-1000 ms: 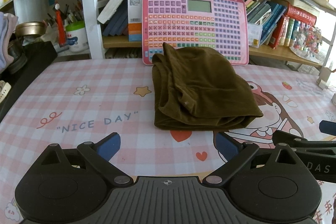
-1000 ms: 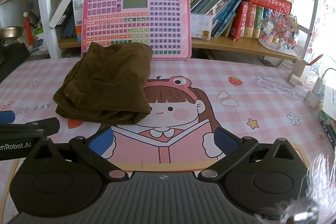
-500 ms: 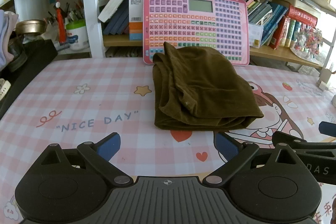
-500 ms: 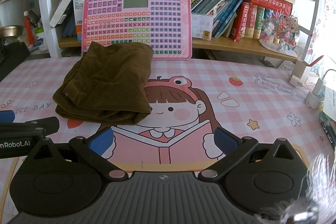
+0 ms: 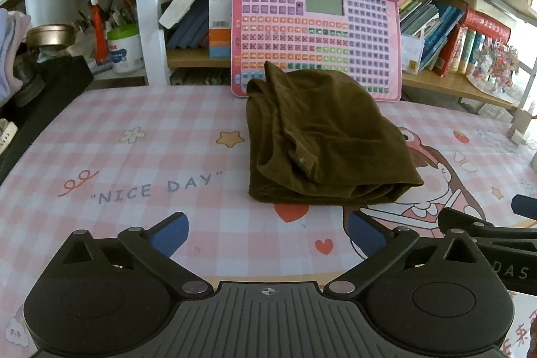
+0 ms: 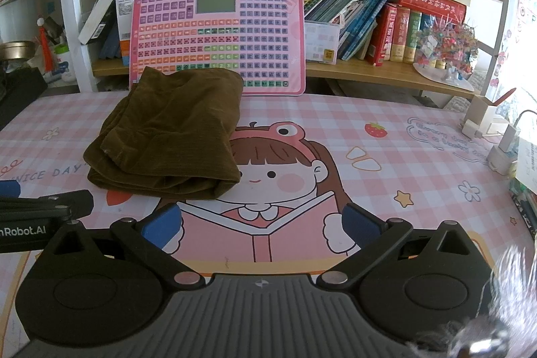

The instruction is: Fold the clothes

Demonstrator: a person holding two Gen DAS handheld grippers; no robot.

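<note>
- Honestly nothing has moved since a second ago: the brown garment sits in the same folded bundle and both grippers hover where they were, short of it.
- It's lying on the pink checked desk, toward the back, its far edge just in front of the pink keyboard toy propped against the bookshelf.
- The left gripper has its blue pads spread wide with nothing between them. Same for the right gripper: wide apart and empty.
- The fabric looks like soft corduroy or velvet. I'd guess it's light and floppy, a bit grippy rather than slick, nothing fragile. It'll sag if lifted from one point.
- The near edge is a rounded fold with several layers stacked. The loose layered edges show along the left side, with a small pale mark there, maybe a button or tag, hard to tell.
- If another fold is wanted, I'd pinch the two near corners, one gripper each, catching all layers.
- Long axis runs roughly from the near edge back toward the shelf, skewed slightly. The folded end points at the grippers.
- To me it looks pretty much done already.
</note>
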